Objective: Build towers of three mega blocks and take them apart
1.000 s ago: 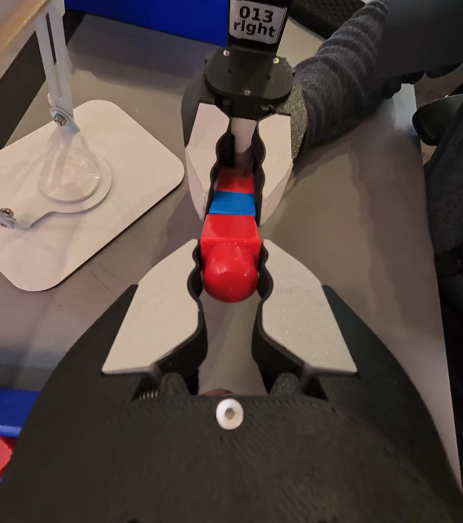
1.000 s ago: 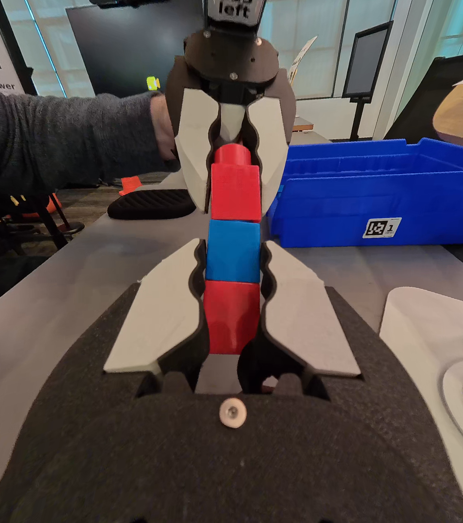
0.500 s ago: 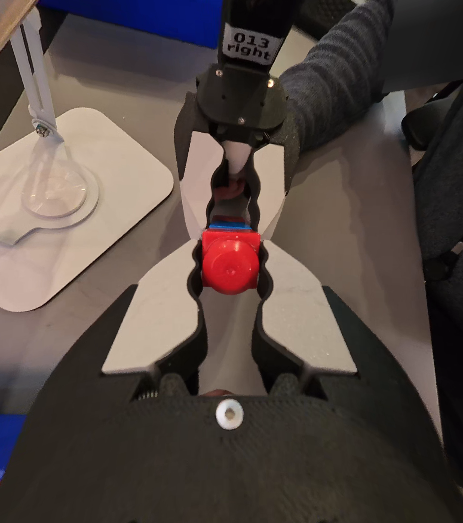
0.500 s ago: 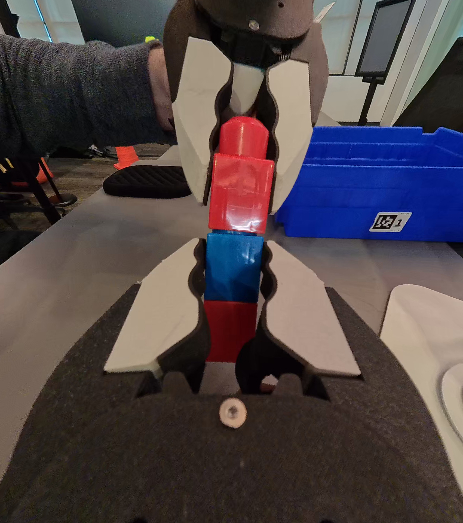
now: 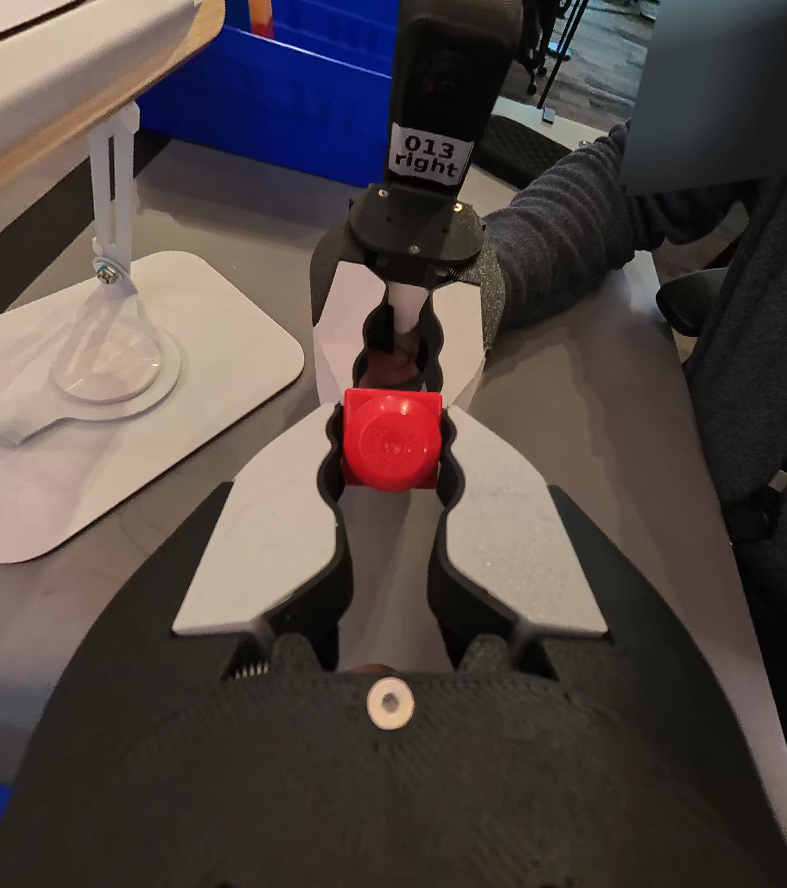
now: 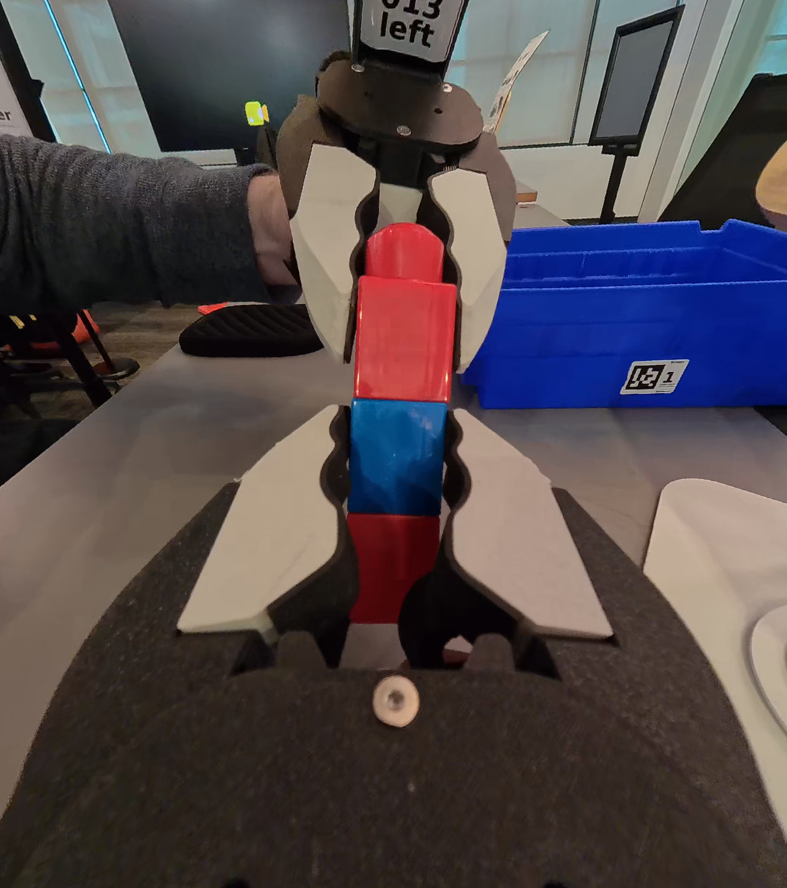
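Red block [image 5: 391, 444], stud end on, between left gripper [image 5: 390, 432] fingers, right gripper [image 5: 398, 384] opposite, over grey table [image 5: 574, 432].

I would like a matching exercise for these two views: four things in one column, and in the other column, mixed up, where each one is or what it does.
Things:
1. top red block
2. blue block
3. blue bin
4. white stand base

Places or states:
A. between the right tool's fingers
B. on the table, behind the tower, to the right in the right wrist view
C. flat on the table, left of the tools in the left wrist view
D. gripped by the left tool

Pairs: 1-D, 2-A, 3-B, 4-C
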A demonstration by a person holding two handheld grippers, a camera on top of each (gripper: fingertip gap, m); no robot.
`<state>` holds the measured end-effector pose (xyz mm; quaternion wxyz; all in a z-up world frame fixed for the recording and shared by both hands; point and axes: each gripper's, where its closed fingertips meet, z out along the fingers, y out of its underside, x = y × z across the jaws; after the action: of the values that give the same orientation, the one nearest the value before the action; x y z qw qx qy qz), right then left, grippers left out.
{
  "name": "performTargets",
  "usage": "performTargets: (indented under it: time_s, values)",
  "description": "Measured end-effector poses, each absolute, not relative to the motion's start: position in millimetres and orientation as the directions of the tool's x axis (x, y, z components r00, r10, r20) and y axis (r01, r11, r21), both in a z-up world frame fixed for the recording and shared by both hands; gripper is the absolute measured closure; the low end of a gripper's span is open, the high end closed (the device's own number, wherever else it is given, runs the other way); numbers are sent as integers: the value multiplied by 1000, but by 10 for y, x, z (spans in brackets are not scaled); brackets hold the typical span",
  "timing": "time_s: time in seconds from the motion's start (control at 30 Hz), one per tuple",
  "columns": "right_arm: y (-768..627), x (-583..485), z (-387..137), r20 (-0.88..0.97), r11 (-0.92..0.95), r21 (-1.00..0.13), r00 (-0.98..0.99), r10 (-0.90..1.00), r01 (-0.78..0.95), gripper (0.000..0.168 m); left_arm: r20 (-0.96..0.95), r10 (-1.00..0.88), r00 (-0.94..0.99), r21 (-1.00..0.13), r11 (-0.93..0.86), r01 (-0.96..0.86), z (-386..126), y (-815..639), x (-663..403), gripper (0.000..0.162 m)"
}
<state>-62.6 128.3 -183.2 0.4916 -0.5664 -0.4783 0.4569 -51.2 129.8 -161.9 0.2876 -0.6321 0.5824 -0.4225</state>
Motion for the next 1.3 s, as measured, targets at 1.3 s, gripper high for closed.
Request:
performTargets:
  time_s: [1.3]
  values:
    - [1303, -619, -1902, -59, -71, -987, 85, 995, 146, 132, 89, -995, -44, -723, -35, -690, -1726, 1317, -638, 127]
